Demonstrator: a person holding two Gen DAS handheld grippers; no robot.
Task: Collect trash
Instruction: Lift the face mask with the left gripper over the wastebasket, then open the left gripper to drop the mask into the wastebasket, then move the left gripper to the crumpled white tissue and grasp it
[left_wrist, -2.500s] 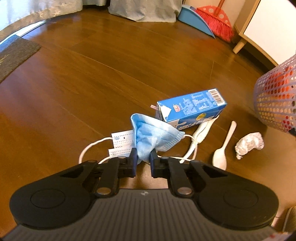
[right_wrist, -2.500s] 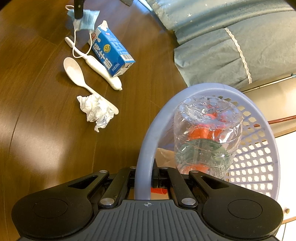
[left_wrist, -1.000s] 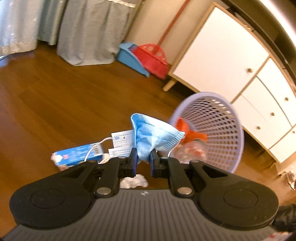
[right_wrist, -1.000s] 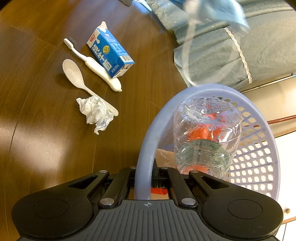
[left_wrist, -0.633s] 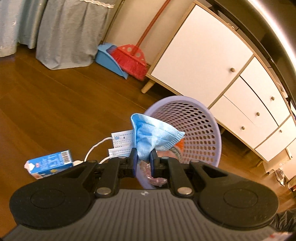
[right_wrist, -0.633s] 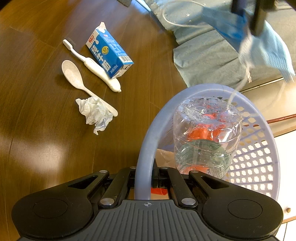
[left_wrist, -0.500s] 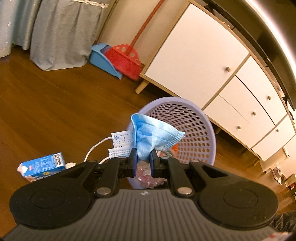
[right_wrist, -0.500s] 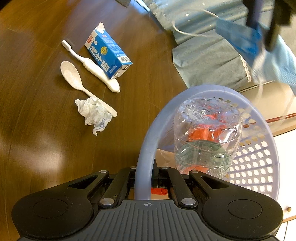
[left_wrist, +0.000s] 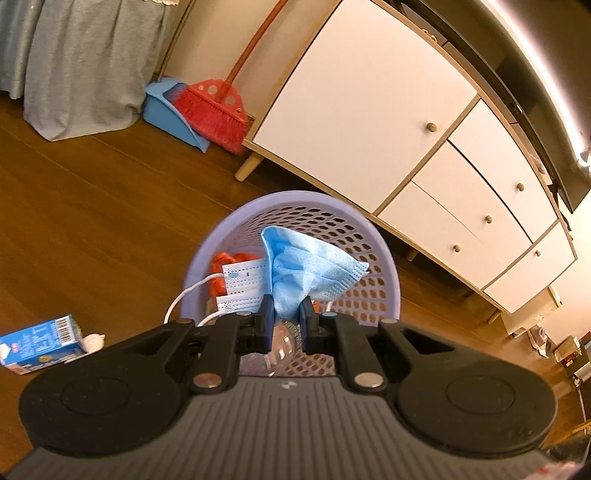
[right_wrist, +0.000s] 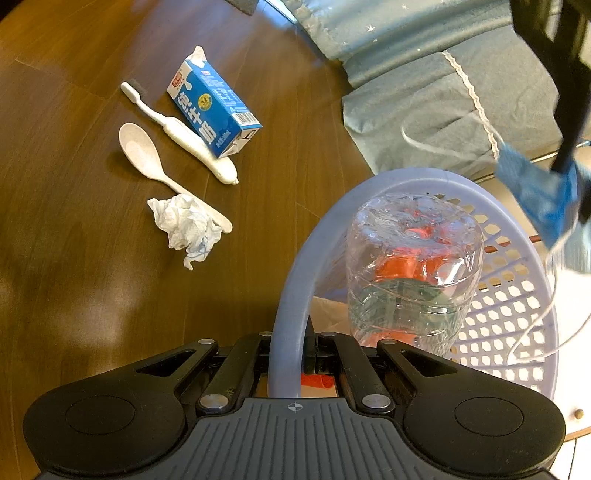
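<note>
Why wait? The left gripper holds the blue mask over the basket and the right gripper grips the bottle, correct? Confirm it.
Not quite. The right gripper is shut on the basket rim, not the bottle, which stands inside, as the right wrist view shows. The left gripper does hold the mask over the basket.

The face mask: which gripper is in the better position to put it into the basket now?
Left. The left gripper is shut on the face mask, directly above the basket opening. The right gripper is occupied: it clamps the basket's rim to steady it.
</note>
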